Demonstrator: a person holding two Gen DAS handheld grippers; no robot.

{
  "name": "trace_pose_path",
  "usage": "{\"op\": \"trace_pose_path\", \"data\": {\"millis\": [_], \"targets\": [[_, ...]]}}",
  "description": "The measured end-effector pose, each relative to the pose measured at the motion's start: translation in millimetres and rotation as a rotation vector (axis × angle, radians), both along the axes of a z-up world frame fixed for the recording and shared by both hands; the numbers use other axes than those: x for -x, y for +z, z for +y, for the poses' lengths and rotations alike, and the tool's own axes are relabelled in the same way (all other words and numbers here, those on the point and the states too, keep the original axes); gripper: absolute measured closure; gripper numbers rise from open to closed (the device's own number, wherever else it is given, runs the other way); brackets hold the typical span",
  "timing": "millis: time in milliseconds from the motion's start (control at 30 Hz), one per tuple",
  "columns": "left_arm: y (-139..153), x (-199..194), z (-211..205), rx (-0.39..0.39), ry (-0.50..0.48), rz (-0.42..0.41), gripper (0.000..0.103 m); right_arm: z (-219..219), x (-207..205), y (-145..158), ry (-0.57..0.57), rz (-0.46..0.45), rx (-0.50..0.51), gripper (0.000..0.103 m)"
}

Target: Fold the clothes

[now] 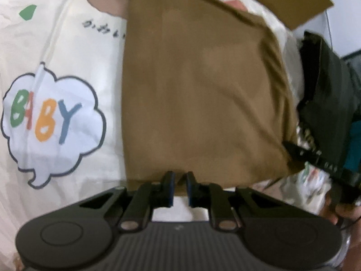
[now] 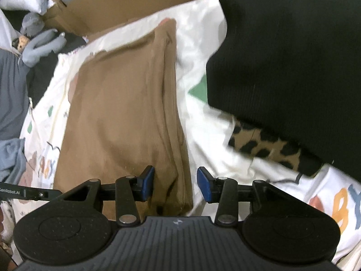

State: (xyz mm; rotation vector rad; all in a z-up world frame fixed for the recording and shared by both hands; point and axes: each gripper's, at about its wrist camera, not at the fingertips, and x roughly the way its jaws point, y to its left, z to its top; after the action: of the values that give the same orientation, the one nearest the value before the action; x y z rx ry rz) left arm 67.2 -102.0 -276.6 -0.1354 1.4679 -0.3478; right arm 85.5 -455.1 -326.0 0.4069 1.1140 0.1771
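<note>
Lying on a cream printed bedsheet (image 1: 67,45), the folded brown cotton garment (image 1: 203,90) looks soft, light and limp; left gripper (image 1: 180,188) seems pinched on its near hem; right gripper (image 2: 175,184) gapes astride its layered corner, the best hold.

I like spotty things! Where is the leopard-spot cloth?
In the right wrist view, the leopard-spot cloth sits right of the brown garment, on the white printed sheet, tucked under the black fabric's edge.

Both wrist views look steeply down, close over the same folded brown garment (image 1: 203,94) on the printed sheet (image 1: 67,45).
</note>
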Motion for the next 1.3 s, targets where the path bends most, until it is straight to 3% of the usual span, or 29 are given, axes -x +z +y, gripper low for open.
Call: {"op": "trace_pose_path", "data": {"millis": [100,300,400,500,600,900,933,1000,1033,1300], "targets": [[-10.8,1.5,1.1,-0.047,0.007,0.001,0.101,0.5,1.3,-3.7,-0.005,-0.005,0.002,0.054],[-7.9,3.2,-0.4,-0.093,-0.01,-0.008,0.1,-5.9,6.8,-2.6,-0.015,-0.006,-0.023,0.054],[3.1,3.1,8.7,-0.082,0.031,-0.022,0.098,-9.3,9.0,-0.9,-0.021,-0.004,-0.042,0.054],[9.9,2.2,18.7,-0.079,0.058,-0.051,0.068,-11.0,10.3,-1.6,-0.024,-0.001,-0.067,0.054],[3.5,0.1,29.8,-0.095,0.086,-0.048,0.065,-12.4,9.6,-5.8,-0.035,0.008,-0.096,0.054],[-17.6,-3.2,63.3,0.106,0.188,-0.029,0.059,-22.5,-11.1,-25.3,-0.028,0.03,-0.212,0.053],[-18.5,-3.3,67.2,0.128,0.205,-0.032,0.059,-24.7,-12.3,-26.8,-0.027,0.033,-0.235,0.056],[-21.0,-4.1,73.8,0.177,0.242,-0.028,0.059,-29.5,-12.9,-28.0,-0.026,0.045,-0.291,0.074],[-22.7,-4.8,77.1,0.203,0.264,-0.021,0.06,-31.4,-12.8,-27.6,-0.025,0.05,-0.313,0.075],[-26.6,-8.2,82.0,0.253,0.231,-0.02,0.059,-27.2,-18.9,-35.6,-0.026,0.076,-0.34,0.067]]}}
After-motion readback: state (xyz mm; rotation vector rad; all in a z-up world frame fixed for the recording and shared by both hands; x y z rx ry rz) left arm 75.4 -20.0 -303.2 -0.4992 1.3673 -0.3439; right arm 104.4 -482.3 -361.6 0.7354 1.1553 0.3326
